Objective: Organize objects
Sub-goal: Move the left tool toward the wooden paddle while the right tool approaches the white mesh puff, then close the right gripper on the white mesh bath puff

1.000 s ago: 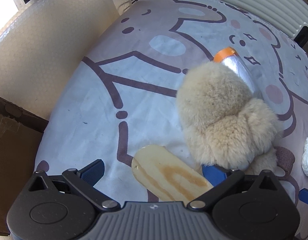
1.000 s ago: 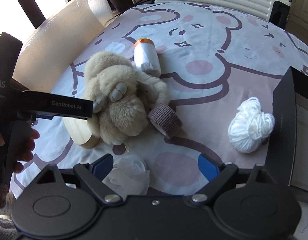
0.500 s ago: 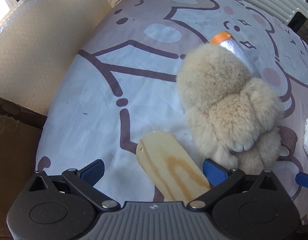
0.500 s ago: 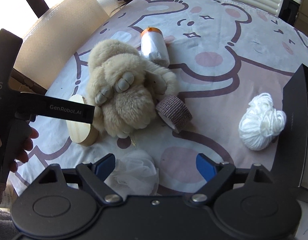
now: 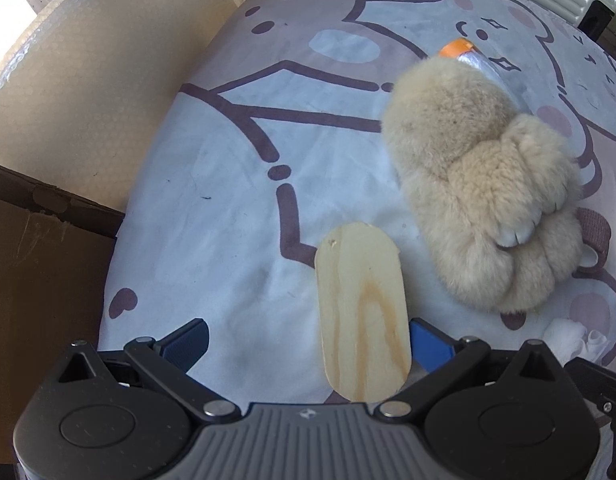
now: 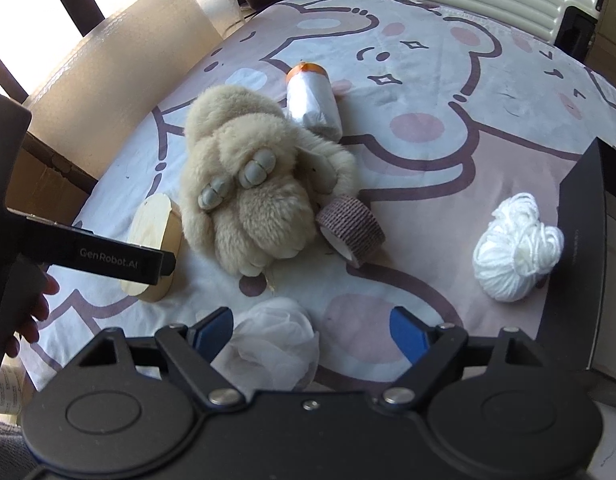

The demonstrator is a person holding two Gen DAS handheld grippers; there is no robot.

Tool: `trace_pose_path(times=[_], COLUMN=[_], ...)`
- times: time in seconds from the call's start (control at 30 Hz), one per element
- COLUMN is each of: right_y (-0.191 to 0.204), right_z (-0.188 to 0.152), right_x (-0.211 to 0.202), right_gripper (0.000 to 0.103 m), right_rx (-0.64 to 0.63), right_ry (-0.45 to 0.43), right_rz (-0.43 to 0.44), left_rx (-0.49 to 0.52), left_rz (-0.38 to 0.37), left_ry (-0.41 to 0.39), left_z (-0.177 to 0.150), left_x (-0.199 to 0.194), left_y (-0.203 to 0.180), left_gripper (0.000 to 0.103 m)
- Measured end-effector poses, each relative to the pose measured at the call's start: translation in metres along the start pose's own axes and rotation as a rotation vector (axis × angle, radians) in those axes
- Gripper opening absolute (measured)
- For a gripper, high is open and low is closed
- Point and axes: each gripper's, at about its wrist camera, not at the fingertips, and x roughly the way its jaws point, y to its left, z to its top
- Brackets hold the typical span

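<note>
Both grippers open above a counter spread with a cartoon-bear cloth; nothing held.

Right gripper [image 6: 309, 330]: jaws wide, just been narrowing slightly, a crumpled white mesh puff [image 6: 274, 342] lying between them nearer the left pad, pads not pressing it. Left gripper [image 5: 308, 340]: jaws wide, straddling the near end of the wooden oval block [image 5: 363, 312]; the right pad is close beside the block, contact cannot be told. Just past the block, a beige plush toy [image 6: 252, 188] lies on the cloth [image 5: 212, 216], paws up. Brown bandage roll [image 6: 351, 230] touches the plush's right side. White yarn ball [image 6: 515, 248] sits well apart to the right, beside a dark box wall [image 6: 583, 240]. Farther back, a white roll with an orange end [image 6: 313, 98] lies against the plush's far side.
</note>
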Motion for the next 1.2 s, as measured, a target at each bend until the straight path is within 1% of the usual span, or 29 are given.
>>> trace_pose_path(times=[0.13, 0.27, 0.33, 0.47, 0.57, 0.73, 0.8, 0.87, 0.97, 1.07, 1.2], right_y=[0.002, 0.001, 0.001, -0.001, -0.008, -0.027, -0.033, -0.036, -0.034, -0.034, -0.029], right_z=[-0.001, 0.0, 0.0, 0.0, 0.003, 0.01, 0.008, 0.004, -0.002, -0.006, -0.007], right_x=[-0.005, -0.014, -0.017, -0.021, -0.026, -0.036, -0.036, -0.031, -0.026, -0.023, -0.015], right_gripper=[0.084, 0.083, 0.082, 0.078, 0.075, 0.075, 0.075, 0.075, 0.075, 0.076, 0.077], right_rx=[-0.011, -0.01, 0.001, 0.053, 0.139, 0.377, 0.491, 0.58, 0.655, 0.726, 0.775], right_ry=[-0.01, -0.036, -0.04, -0.029, -0.024, -0.001, 0.03, 0.074, 0.139, 0.187, 0.218], right_rz=[-0.012, -0.006, -0.003, 0.003, 0.008, 0.009, 0.016, 0.039, 0.049, 0.08, 0.091], left_rx=[-0.022, -0.045, -0.051, -0.038, -0.023, -0.01, -0.007, 0.004, 0.018, 0.031, 0.042], left_rz=[0.002, -0.005, -0.011, -0.024, -0.038, -0.065, -0.06, -0.059, -0.073, -0.087, -0.074], left_ry=[-0.003, -0.035, -0.047, -0.064, -0.075, -0.086, -0.081, -0.077, -0.071, -0.08, -0.103], left_z=[-0.001, -0.002, -0.002, -0.003, -0.003, -0.002, -0.002, -0.003, -0.004, -0.003, 0.001], left_x=[-0.004, -0.01, -0.013, -0.017, -0.019, -0.022, -0.02, -0.019, -0.017, -0.018, -0.02], left_y=[0.008, 0.015, 0.016, 0.017, 0.016, 0.012, 0.011, 0.009, 0.006, 0.004, 0.003], left_gripper=[0.103, 0.103, 0.103, 0.103, 0.103, 0.103, 0.103, 0.103, 0.103, 0.103, 0.103])
